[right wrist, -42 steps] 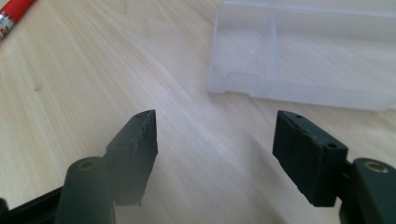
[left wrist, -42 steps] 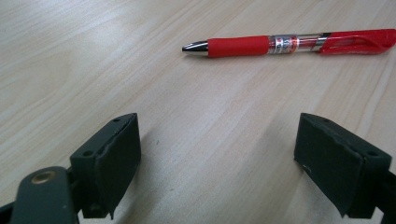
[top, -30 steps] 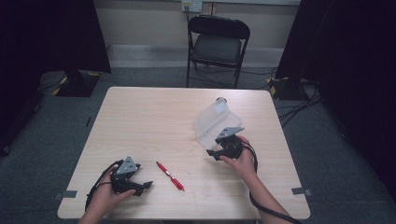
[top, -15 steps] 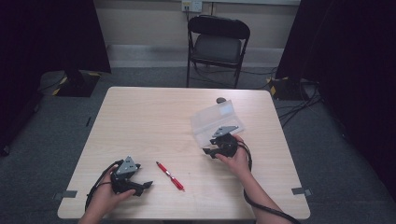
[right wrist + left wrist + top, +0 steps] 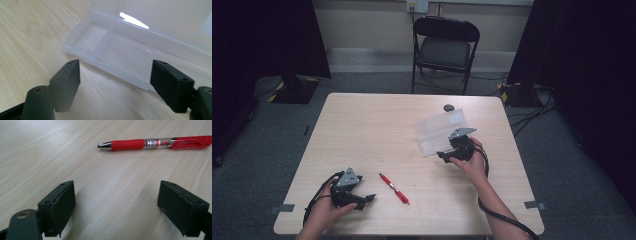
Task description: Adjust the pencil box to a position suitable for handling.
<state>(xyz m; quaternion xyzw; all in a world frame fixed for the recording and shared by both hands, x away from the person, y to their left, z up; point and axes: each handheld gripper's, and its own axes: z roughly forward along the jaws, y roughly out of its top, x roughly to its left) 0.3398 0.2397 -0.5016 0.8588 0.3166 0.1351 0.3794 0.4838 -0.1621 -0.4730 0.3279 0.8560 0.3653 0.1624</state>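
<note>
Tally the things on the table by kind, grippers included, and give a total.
Red pen: 1
Clear plastic box, lid open: 1
Small dark round thing near the far edge: 1
Grippers: 2, the left gripper and the right gripper, both with fingers apart
Total: 5

Your left gripper (image 5: 362, 199) and right gripper (image 5: 444, 155) are both black, each topped with a grey three-cornered plate, and a black cable loops from each past your bare forearms. Up close, their jaws are thick, dark, blocky pads with small screw holes in the side faces, pivoting on arms with a brass-coloured rivet.
</note>
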